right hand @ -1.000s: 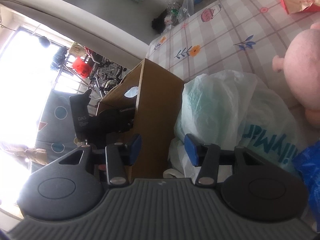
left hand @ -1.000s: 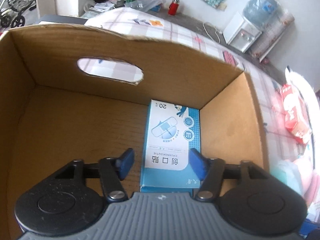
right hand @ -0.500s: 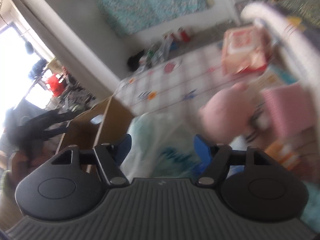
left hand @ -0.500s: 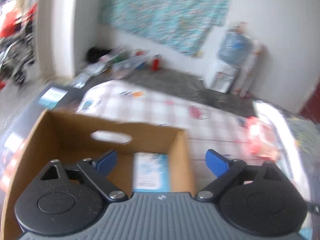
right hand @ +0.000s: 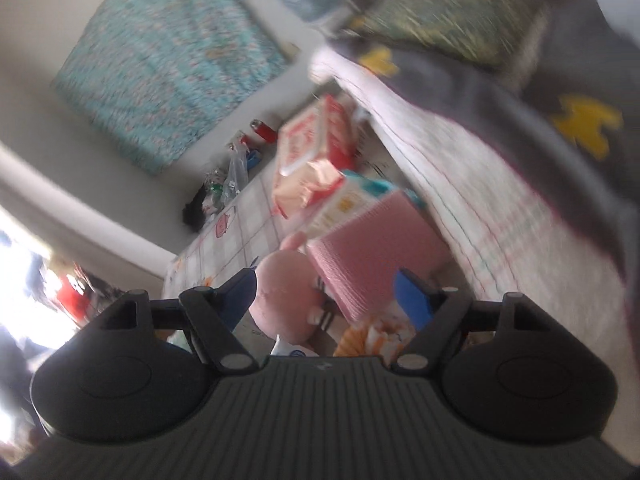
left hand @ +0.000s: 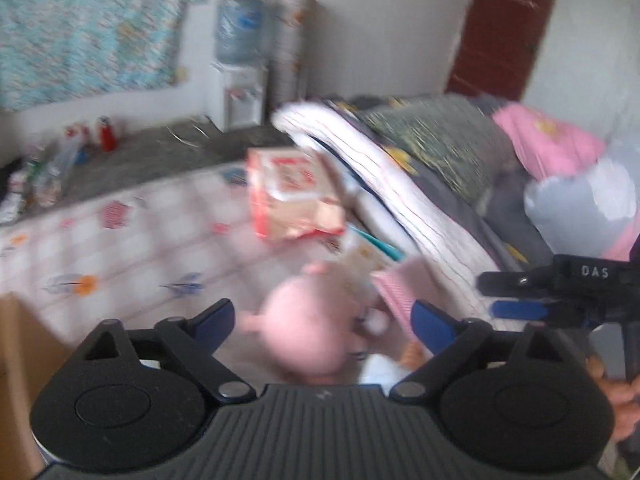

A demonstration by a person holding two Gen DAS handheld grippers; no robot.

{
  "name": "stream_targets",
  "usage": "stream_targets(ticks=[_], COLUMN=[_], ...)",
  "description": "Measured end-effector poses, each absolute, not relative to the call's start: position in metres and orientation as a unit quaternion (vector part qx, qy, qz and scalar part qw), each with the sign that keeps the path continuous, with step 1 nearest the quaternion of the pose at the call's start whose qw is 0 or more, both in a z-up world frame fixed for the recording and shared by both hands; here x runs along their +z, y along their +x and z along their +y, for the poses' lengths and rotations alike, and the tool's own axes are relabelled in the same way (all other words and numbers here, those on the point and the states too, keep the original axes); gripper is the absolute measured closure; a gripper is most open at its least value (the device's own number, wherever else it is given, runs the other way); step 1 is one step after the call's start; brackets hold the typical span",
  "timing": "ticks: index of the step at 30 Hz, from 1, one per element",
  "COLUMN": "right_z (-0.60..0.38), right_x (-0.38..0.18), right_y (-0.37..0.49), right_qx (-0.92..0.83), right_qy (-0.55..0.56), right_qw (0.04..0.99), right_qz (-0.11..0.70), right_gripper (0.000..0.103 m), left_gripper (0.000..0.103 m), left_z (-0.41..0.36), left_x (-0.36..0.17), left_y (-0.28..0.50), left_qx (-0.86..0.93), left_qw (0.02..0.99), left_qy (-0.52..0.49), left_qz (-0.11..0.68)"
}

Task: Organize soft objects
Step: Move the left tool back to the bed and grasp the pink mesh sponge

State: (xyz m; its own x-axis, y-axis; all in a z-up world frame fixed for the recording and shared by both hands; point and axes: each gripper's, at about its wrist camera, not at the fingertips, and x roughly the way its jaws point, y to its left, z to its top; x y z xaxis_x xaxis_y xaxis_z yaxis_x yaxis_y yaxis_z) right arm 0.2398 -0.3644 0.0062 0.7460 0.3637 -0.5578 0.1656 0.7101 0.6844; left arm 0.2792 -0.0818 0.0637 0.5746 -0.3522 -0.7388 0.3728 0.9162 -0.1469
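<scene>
Blurring: both views smeared by motion, small print and fine edges unreadable.
Cut off: cardboard box [left hand: 16, 364], only a corner shows, at the lower left of the left gripper.
Hard to make out: white and orange items under the right gripper's frame, cannot tell what they are.
Left gripper [left hand: 325, 318]: jaws wide, nothing between the pads; they opened up, then closed back a little within the last moment.
Pink plush toy [left hand: 306, 330]: just ahead of the left gripper, seen between its fingertips, not touched.
Pink ribbed pack [right hand: 376, 252]: ahead of the right gripper, between its fingertips in the view, leaning on the plush toy's right side; contact with pads not seen.
Right gripper [right hand: 330, 292]: jaws fairly wide, holding nothing, have just been opening.
Red-and-white package [left hand: 292, 192]: farther ahead of both grippers, torn open at its near end.
Surface: checked bedsheet [left hand: 120, 240] with small prints.
Right side: folded quilts [left hand: 420, 184], stacked.
Room: teal patterned cloth [left hand: 80, 28] on the wall, water dispenser [left hand: 240, 80] beyond the bed.
</scene>
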Motion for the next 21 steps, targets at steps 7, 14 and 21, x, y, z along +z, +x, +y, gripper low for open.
stream_targets(ticks=[7,14,21], right_z=[-0.366,-0.358,-0.342], right_x=[-0.037,-0.072,-0.099], right_y=[0.248,0.271,0.298], right_qx=[0.039,0.013,0.008], right_qy=[0.438,0.494,0.512], right_qw=[0.822,0.792,0.779], right_qz=[0.363,0.357,0.362], right_gripper=[0.028,0.032,0.045], left_gripper=[0.022,0.044,0.070], left_z=[-0.130,-0.186,-0.209], left_x=[0.036,0.010,-0.018], left_y=[0.350,0.394,0.411], left_qx=[-0.209,-0.248,-0.245], left_qw=[0.858,0.820,0.802], left_qy=[-0.006,0.017,0.035], left_qz=[0.469,0.516,0.544])
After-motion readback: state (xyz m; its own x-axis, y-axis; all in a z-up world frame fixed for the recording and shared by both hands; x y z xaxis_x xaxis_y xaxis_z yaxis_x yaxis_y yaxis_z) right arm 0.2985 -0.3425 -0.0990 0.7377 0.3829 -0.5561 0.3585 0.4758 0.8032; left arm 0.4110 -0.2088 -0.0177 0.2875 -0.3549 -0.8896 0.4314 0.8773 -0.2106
